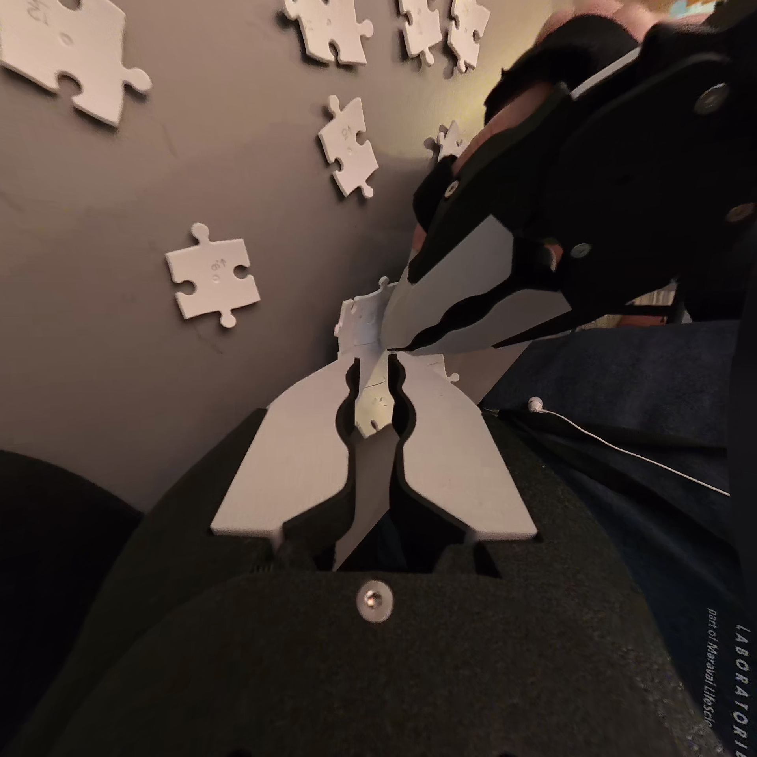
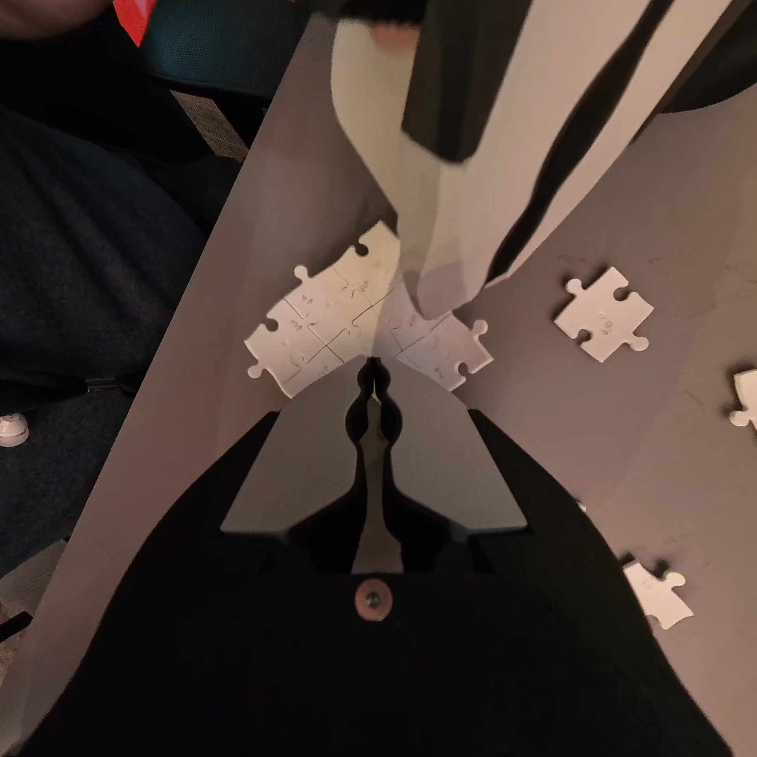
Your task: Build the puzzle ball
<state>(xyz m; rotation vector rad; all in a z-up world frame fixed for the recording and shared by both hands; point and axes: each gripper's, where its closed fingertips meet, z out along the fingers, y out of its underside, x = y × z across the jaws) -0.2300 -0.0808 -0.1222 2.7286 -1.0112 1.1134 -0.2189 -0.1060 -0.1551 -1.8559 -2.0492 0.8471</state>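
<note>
The puzzle ball is at an early stage. A small joined patch of white puzzle pieces [image 2: 327, 327], roughly half a dozen interlocked, is all that is assembled, and it bends along a crease rather than lying flat, so the curve of the ball is only just starting. It sits near the edge of the grey table [image 2: 573, 450], held off the surface between both tools.

The left gripper [image 1: 375, 360] has its jaws narrowed onto the patch, the white sheet passing between its fingers. The right gripper [image 2: 373, 362] has its jaws nearly touching at the tips, which meet the patch's lower edge; it seems to pinch that edge, though the contact itself is too dark to confirm.

Most of the work is left. In the left wrist view loose pieces lie scattered: one single piece [image 1: 213, 274] at ten o'clock from the patch, another [image 1: 348, 147] at twelve o'clock, and several more [image 1: 327, 28] along the top. None of these are joined yet, so I judge the ball well under half built.
</note>
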